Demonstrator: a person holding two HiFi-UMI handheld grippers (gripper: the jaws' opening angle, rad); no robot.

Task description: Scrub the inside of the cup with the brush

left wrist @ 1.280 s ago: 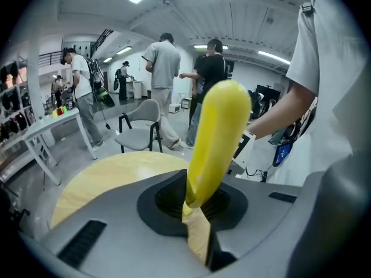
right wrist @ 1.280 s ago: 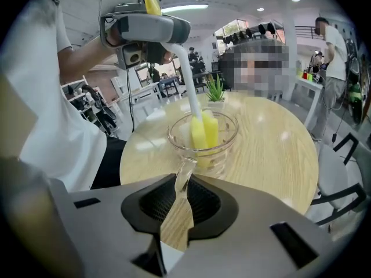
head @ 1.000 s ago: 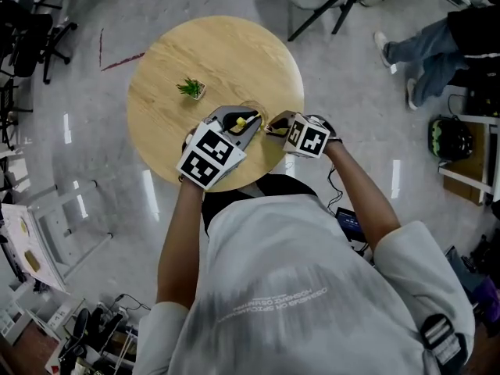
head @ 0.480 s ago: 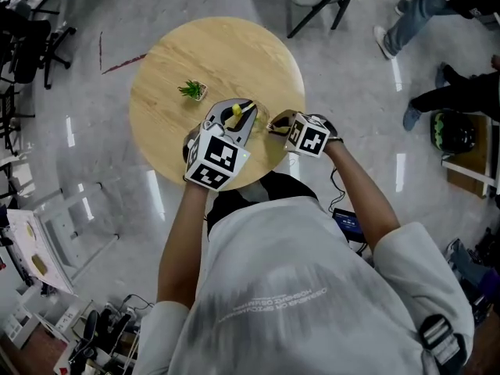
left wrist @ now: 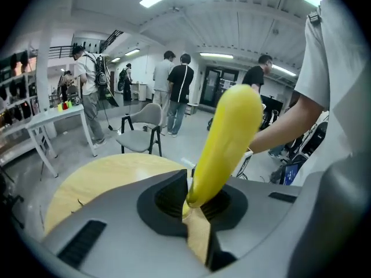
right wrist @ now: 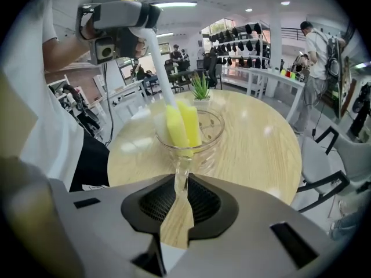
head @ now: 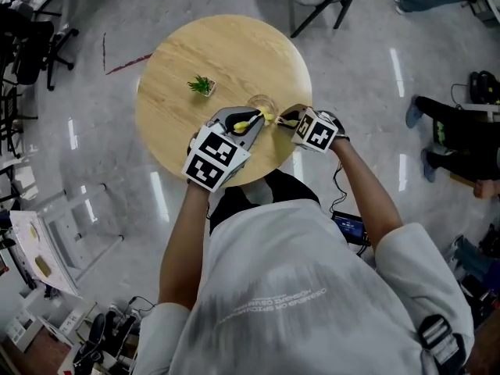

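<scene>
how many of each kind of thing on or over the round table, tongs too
clear glass cup: 1
yellow sponge brush: 1
small green potted plant: 1
left tongs, right tongs: 2
total: 5

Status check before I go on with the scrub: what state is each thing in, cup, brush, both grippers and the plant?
Cup: upright, brush head inside, held by its handle.
Brush: yellow sponge head down in the cup, yellow handle gripped.
Left gripper: shut on the brush handle.
Right gripper: shut on the cup's clear handle.
Potted plant: upright on the table, apart from the cup.
</scene>
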